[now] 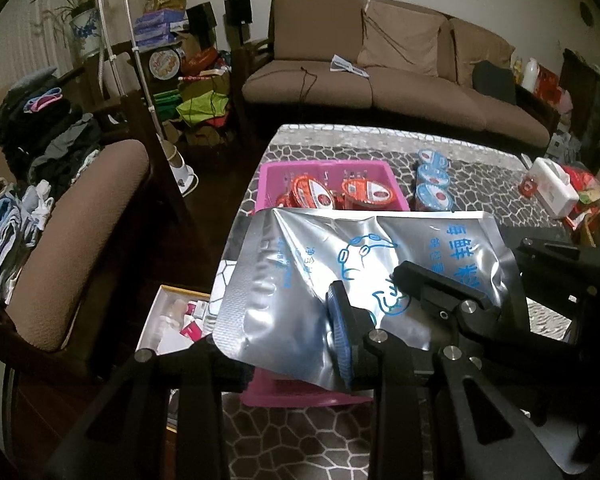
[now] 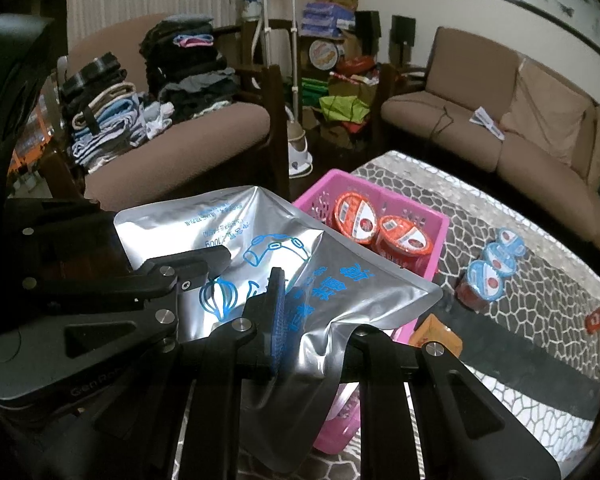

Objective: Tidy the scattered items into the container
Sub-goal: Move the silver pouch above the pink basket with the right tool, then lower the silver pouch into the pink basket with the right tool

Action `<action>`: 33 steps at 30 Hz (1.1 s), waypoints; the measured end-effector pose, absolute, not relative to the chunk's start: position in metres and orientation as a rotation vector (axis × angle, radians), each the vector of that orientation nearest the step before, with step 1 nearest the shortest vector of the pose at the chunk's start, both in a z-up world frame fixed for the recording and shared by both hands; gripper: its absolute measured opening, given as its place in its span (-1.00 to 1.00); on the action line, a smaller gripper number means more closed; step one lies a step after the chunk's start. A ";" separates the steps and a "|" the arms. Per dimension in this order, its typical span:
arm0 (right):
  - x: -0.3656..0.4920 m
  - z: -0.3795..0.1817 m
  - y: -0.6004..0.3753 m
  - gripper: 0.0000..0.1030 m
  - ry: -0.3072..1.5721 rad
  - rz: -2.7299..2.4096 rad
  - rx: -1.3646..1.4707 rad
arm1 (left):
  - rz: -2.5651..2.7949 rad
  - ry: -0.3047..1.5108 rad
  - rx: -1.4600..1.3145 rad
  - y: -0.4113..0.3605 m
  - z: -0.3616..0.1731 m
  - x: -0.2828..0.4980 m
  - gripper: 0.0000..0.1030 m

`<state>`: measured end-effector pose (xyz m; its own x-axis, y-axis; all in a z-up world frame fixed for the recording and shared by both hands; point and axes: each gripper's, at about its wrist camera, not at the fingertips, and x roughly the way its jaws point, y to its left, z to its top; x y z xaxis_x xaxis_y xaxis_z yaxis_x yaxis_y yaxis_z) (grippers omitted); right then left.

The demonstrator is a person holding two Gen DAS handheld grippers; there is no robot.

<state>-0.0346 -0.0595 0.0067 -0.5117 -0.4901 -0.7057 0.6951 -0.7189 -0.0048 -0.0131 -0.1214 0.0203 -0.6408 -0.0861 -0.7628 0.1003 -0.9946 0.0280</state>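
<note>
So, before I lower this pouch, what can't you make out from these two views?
- Near part of the pink basket: both views, covered by the silver pouch.
- Left tool's second finger: left wrist view, under the pouch.
- Cups with blue lids: contents and lid print too small.
- Open box beside the table: left wrist view, partly behind the tool's arm.

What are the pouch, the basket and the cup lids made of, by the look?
Pouch: likely metallised foil laminate, glossy silver; it creases sharply and mirrors the light.
Basket: looks like moulded plastic, pink, semi-matte, with a perforated wall.
Red cup lids and blue cup lids: probably printed peel-off film; the flat glossy tops suggest it, but it is hard to confirm.
</note>
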 end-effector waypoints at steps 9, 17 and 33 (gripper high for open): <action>-0.038 -0.003 -0.061 -0.73 0.393 -2.221 0.934 | -2.742 0.009 1.309 -0.121 0.011 -0.016 -0.41; -0.047 -0.021 -0.058 -0.73 0.403 -2.227 0.961 | -2.738 -0.013 1.359 -0.117 -0.005 -0.028 -0.41; -0.046 -0.042 -0.059 -0.73 0.447 -2.233 0.986 | -2.703 -0.062 1.416 -0.113 -0.021 -0.029 -0.41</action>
<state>-0.0455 -0.0590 -0.0423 -0.5074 -0.4235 -0.7505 0.6799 -0.7318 -0.0466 -0.0287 -0.1129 -0.0215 -0.5664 -0.0976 -0.8183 0.0602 -0.9952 0.0770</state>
